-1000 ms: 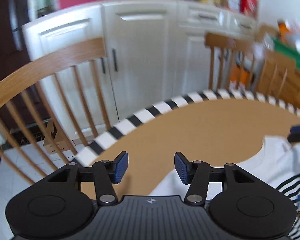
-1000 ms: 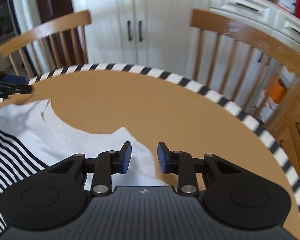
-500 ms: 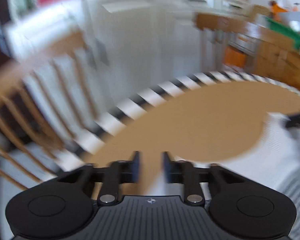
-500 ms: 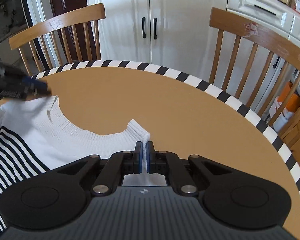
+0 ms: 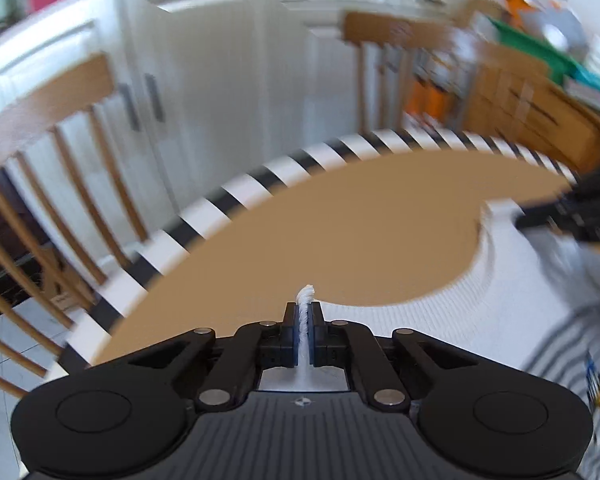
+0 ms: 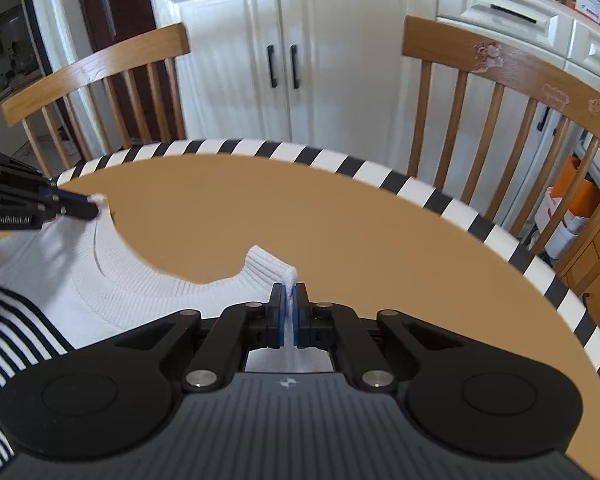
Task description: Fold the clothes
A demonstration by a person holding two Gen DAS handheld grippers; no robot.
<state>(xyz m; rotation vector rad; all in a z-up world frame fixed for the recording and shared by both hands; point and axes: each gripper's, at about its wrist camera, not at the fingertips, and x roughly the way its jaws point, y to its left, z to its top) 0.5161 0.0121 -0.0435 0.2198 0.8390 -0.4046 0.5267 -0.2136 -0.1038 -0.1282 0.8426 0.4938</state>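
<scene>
**Two grippers pinch one sweater**

Two black grippers each hold a corner of the white knit sweater (image 6: 112,280). The right gripper (image 6: 288,308) has its jaws pressed together on the ribbed edge of the neck, and a bit of white knit pokes up between the blue pads. The left gripper (image 5: 305,332) has its jaws squeezed on the other side of the neck, with a small white tuft sticking up. The sweater lies on the round brown table (image 6: 360,232), which has a black and white striped rim. Its lower part has thin dark stripes. Two wooden chairs (image 6: 100,92) stand behind the table, in front of white cupboards (image 6: 340,60).
</scene>
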